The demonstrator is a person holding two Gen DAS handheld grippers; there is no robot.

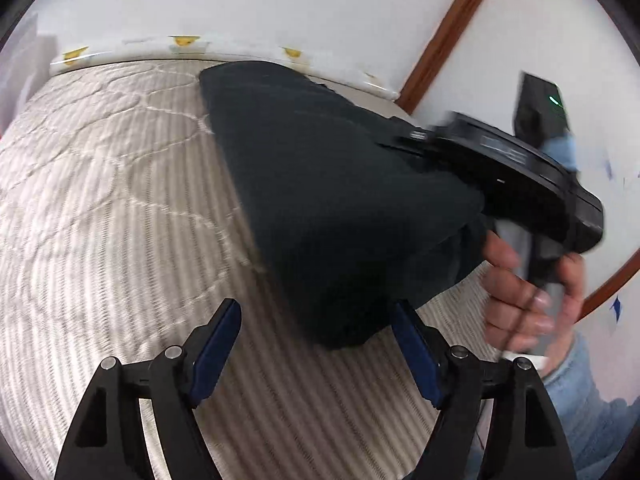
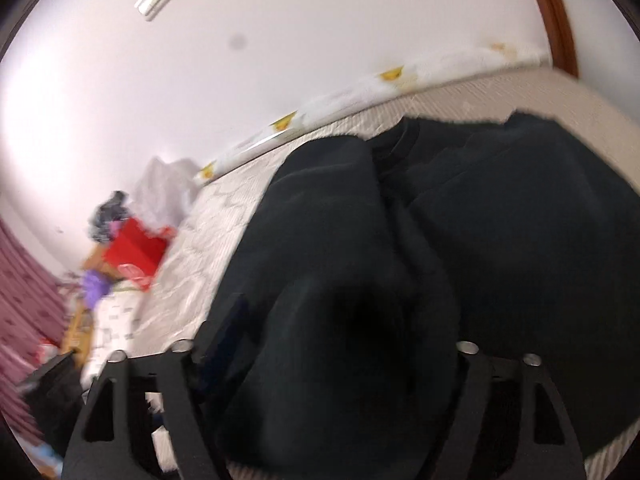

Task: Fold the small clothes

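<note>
- Dark garment (image 1: 320, 184) lies on the mattress (image 1: 100, 184), bunched up, reaching from the far edge by the wall towards the near side; its nearest fold sags down just ahead of the left gripper (image 1: 316, 344).
- L gripper: jaws stand wide apart, 2 blue pads (image 1: 218, 344) showing, nothing between them but striped mattress cover. The garment's low corner sits just beside the right-hand pad; contact can't be told.
- R gripper (image 1: 516, 176), seen from the L cam: black body, blurred, over the garment's right side near the mattress's right edge. A hand (image 1: 524, 288) wraps its grey handle, denim sleeve (image 1: 588, 408) below.
- R wrist view: garment (image 2: 420, 248) fills most of the frame and drapes over the right gripper (image 2: 340, 360) itself, covering the fingertips. Cloth sits between the jaws, which are parted; whether the pads press on it can't be told, since blur and dark fabric hide them.
- Garment's ribbed neckline (image 2: 404, 136) shows towards the far edge of the mattress.
- Pale sheet with yellow duck prints (image 2: 392, 76) is tucked along the far edge against the white wall (image 2: 280, 40).
- Light switch (image 2: 152, 0) high on that wall.
- Past the mattress's left end: red box (image 2: 134, 252), purple item (image 2: 96, 280), heap of pale cloth (image 2: 168, 188), all blurred.
- Brown wood trim (image 1: 444, 36) runs up the wall at the mattress's right corner.
</note>
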